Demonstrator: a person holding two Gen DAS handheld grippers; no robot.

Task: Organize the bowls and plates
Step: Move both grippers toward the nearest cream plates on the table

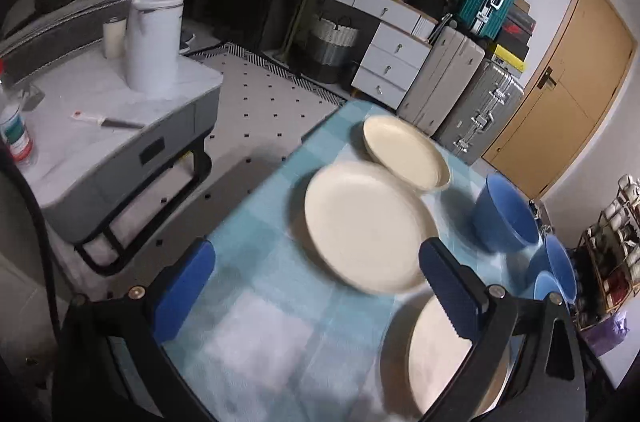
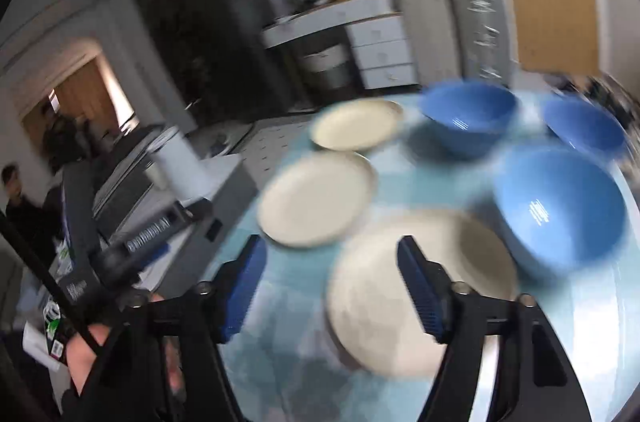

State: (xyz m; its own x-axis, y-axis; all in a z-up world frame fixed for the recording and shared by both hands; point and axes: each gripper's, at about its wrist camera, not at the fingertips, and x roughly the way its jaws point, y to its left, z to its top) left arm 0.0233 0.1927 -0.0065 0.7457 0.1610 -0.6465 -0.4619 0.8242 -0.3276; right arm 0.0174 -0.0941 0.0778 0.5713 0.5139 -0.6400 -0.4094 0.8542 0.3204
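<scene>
Left tongs (image 1: 316, 290): gaping empty, hovering near-left of middle plate (image 1: 368, 226).
Right tongs (image 2: 332, 286): spread empty, straddling nearest plate's (image 2: 380, 302) left rim.

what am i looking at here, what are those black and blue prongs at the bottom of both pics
Those prongs are the jaws of two handheld grippers; a person holds one in each hand, and each carries a wide-angle camera looking forward. One picture is from the left gripper, the other from the right gripper. Both are open and hold nothing. Below lies a table with a blue checked cloth, three cream plates and three blue bowls, all lying separately.
</scene>
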